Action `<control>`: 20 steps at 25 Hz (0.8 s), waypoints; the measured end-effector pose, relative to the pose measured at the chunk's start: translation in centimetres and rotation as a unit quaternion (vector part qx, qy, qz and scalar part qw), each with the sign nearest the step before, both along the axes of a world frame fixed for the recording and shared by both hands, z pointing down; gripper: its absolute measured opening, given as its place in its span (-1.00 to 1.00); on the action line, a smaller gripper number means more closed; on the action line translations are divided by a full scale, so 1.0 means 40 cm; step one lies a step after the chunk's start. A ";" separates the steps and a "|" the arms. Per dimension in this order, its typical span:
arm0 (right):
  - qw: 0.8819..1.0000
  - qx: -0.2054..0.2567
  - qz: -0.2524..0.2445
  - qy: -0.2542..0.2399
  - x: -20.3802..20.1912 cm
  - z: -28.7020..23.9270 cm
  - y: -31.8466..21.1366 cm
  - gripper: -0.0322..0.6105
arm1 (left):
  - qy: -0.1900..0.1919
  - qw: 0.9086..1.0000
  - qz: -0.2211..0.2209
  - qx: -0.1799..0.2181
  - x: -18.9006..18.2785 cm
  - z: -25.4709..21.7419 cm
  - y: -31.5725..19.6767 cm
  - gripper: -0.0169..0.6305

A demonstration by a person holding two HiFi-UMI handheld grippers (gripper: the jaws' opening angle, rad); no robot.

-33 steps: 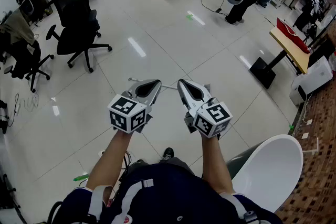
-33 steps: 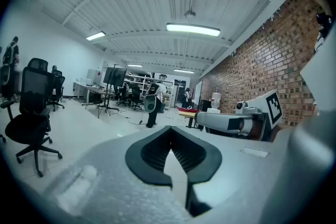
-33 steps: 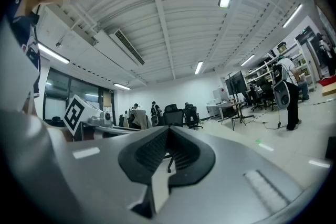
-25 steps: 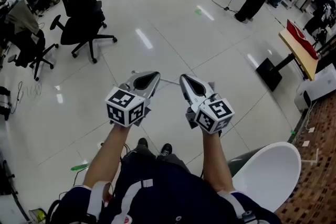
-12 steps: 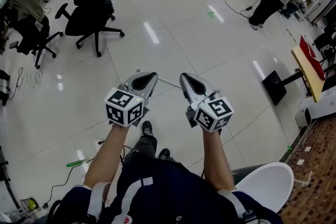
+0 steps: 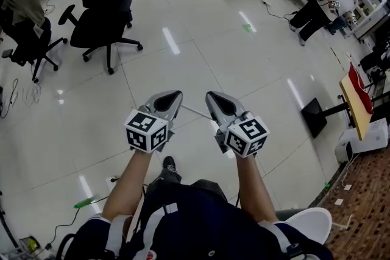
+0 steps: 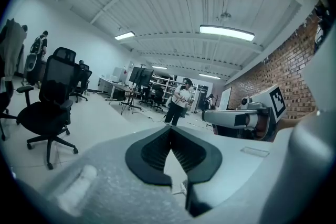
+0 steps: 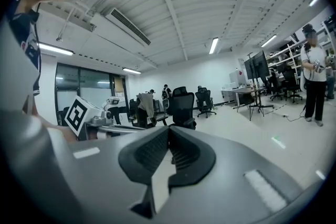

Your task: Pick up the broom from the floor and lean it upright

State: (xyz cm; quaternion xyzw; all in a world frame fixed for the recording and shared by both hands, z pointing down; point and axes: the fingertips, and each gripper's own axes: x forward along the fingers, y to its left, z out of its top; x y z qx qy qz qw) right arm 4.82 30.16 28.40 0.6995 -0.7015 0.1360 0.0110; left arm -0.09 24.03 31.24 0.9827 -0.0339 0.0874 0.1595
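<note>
No broom shows in any view. In the head view, my left gripper (image 6: pixel 172 96) and right gripper (image 6: pixel 213 97) are held side by side at waist height over bare white floor tiles, pointing forward. Each is shut with nothing between its pads. In the left gripper view the left gripper (image 7: pixel 170 128) has its dark pads meeting at the tip, and the right gripper (image 7: pixel 236 118) shows alongside it. The right gripper view shows the right gripper (image 8: pixel 169 128) closed the same way, with the left gripper's marker cube (image 8: pixel 79 113) to its left.
Black office chairs (image 6: pixel 100 6) stand at the upper left, one draped with cloth (image 6: pixel 24 15). A person (image 6: pixel 323 3) stands at the far right near shelves. A desk (image 6: pixel 356 97), a white round seat (image 6: pixel 308 225) and a green object with cable (image 6: pixel 85 201) are also there.
The person has walked forward across the floor. The white seat has slid down toward the frame's bottom edge. Both grippers stay shut and side by side.
</note>
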 end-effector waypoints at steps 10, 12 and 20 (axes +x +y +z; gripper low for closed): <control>0.999 -0.025 -0.034 -0.024 0.079 0.087 -0.156 -0.89 | -0.022 1.000 -0.012 -0.018 0.084 0.084 -0.128 -0.95; 0.998 -0.020 -0.043 -0.030 0.108 0.101 -0.190 -0.89 | -0.027 0.999 -0.022 -0.018 0.108 0.099 -0.157 -0.95; 0.991 -0.018 -0.119 -0.056 0.233 0.232 -0.325 -0.89 | -0.050 0.994 -0.093 -0.001 0.198 0.212 -0.282 -0.95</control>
